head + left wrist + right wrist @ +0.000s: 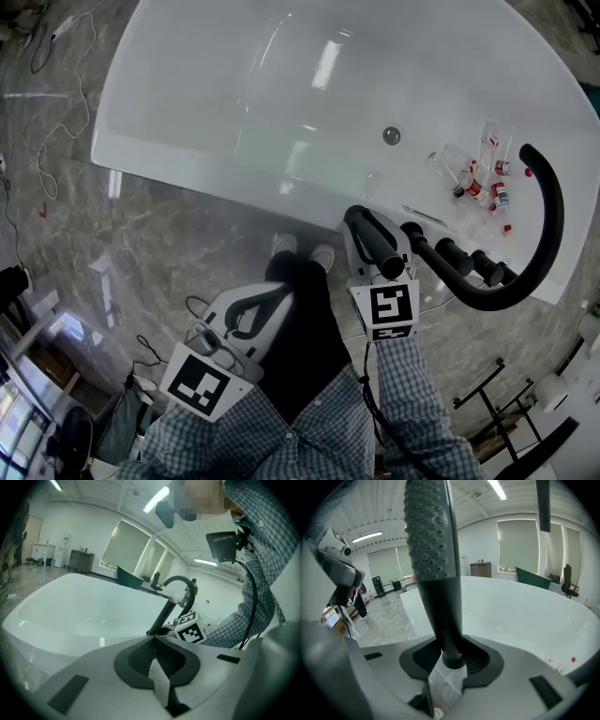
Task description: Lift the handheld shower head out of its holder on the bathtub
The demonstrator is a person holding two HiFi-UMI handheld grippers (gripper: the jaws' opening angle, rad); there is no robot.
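Here, shower head handle (pixel 439 606) between open jaws of right claw (pixel 451 660).

The person wears a long-sleeved shirt (pixel 417 403) checked in blue and white, dark trousers (pixel 305 328) and white shoes (pixel 322 256). A thin black cable (pixel 367 384) runs along the right sleeve. The left gripper (pixel 267 300) and the right gripper (pixel 367 232) have smooth, pale grey shells, with dark ribbed pads (pixel 480 660) lining the jaws. Each carries a white cube (pixel 386 309) printed with black square markers. A black, boxy camera (pixel 221 545) is worn at the head, and a black lead (pixel 254 602) hangs from it.
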